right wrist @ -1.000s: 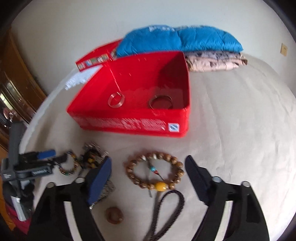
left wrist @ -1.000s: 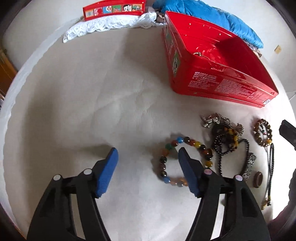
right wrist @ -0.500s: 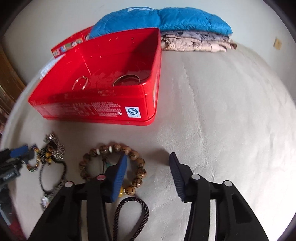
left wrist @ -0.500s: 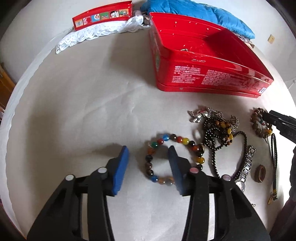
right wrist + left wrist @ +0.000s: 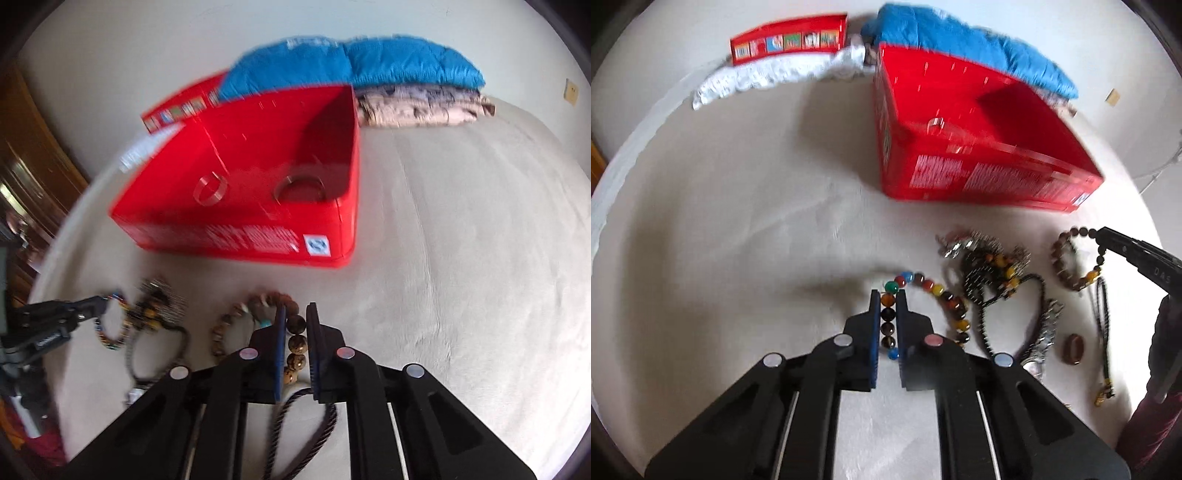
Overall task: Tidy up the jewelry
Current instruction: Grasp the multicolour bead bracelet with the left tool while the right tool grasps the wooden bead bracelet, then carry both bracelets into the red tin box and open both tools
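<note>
1. Our left gripper [image 5: 888, 301] has just been closing, and its jaws are now clamped on the near-left arc of the multicoloured glass-bead bracelet [image 5: 925, 286]. A run of beads sits in line between the blue pads, along the fingers; the rest of the loop curves away to the right of the jaws.
2. Our right gripper [image 5: 296, 317] has also just been closing. Its jaws are pinched on the right-hand arc of the brown wooden-bead bracelet [image 5: 255, 306], whose loop spreads to the left of the jaws.
3. The open red rectangular tin box [image 5: 343, 221] lies beyond both sets of jaws, ahead and left of the right pair, ahead and right of the left pair. We judge the right hand nearer to it.
4. Everything rests on a soft cream bedspread [image 5: 461, 258]. A tangle of dark chains [image 5: 993, 269] lies between the two bracelets, so a lift may snag it.
5. Folded blue bedding [image 5: 351, 66] lies behind the box, by a pale wall.
</note>
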{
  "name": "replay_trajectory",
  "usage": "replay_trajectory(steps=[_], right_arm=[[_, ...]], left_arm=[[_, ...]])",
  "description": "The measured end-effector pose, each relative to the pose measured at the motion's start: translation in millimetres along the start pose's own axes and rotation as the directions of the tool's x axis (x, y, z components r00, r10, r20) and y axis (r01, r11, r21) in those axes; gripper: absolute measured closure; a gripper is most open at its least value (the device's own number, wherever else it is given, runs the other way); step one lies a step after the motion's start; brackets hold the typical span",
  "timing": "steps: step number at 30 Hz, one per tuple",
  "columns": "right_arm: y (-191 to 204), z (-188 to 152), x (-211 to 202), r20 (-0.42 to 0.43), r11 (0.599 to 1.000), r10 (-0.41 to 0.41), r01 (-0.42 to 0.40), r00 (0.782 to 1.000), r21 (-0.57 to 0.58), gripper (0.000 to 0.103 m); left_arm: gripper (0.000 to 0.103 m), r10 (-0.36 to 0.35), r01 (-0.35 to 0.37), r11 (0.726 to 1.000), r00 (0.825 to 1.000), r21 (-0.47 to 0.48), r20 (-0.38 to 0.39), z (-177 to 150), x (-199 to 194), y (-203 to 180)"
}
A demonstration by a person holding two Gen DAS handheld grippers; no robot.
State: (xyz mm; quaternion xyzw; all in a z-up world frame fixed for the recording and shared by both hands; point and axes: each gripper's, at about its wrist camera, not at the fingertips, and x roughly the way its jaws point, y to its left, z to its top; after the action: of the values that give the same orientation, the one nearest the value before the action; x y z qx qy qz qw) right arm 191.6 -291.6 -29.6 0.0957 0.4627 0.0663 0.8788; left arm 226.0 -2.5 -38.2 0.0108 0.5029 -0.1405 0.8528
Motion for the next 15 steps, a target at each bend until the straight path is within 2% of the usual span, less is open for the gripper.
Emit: replay_trajectory(steps=[8,15], right_arm=[[17,1,-35,0.085,0.997,0.076,-0.074,0.994,-0.028,0.092],[20,2,-48,0.110,0.995,0.100,-0.097,0.989,-0.033,0.092]], left_arm=[[0.097,-0.080,0.079,0.997,0.987,0.015,0.140,-2,-47,-10],[0.097,-0.112,0.110,0.994,0.973,0.024,0.200,-5,-67,-14]])
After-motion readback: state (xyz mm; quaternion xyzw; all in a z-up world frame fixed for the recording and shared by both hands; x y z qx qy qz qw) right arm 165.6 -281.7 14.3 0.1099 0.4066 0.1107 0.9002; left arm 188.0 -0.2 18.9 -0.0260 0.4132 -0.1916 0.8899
